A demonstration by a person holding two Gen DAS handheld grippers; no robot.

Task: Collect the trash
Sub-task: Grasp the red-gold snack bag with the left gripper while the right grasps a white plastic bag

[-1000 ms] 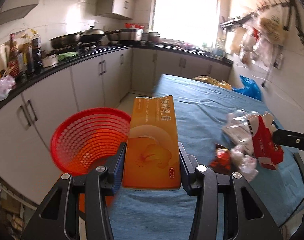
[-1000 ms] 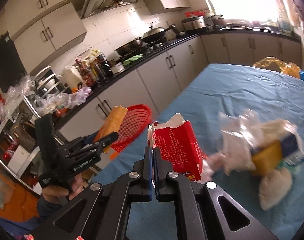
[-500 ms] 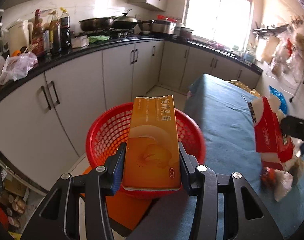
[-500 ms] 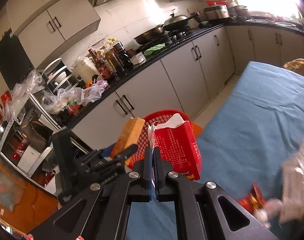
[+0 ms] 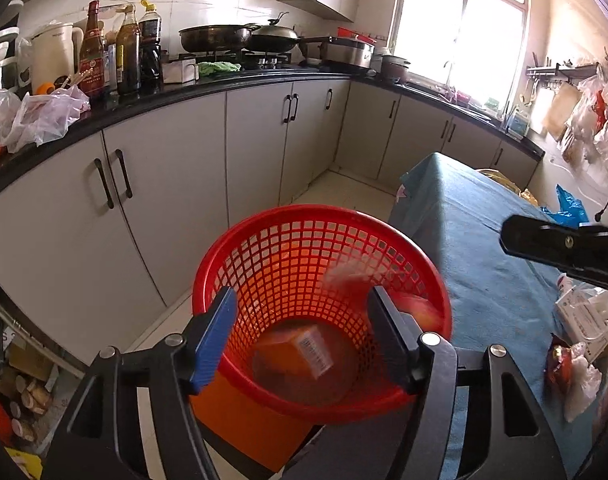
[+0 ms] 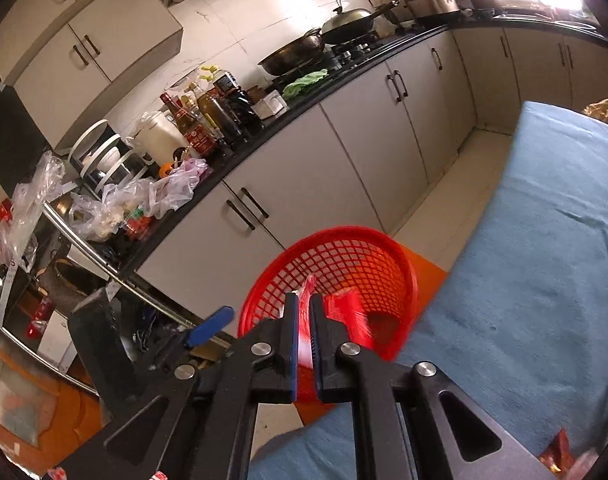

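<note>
The left gripper [image 5: 304, 332] is hanging with its fingers spread wide and nothing between them, directly over the red basket [image 5: 388, 236] at lower centre of the left wrist view. The orange box [image 5: 300, 354] is lying tilted on the basket's bottom, its barcoded end turned up. In the right wrist view, the right gripper [image 6: 303, 330] is showing only a narrow gap, with a blurred red carton [image 6: 346, 312] just beyond its tips over the basket's near rim [image 6: 324, 240]; whether the fingers are pinching it I cannot tell. More wrappers [image 5: 580, 360] are lying on the blue table [image 5: 484, 240] at lower right, probably nearer the right gripper.
</note>
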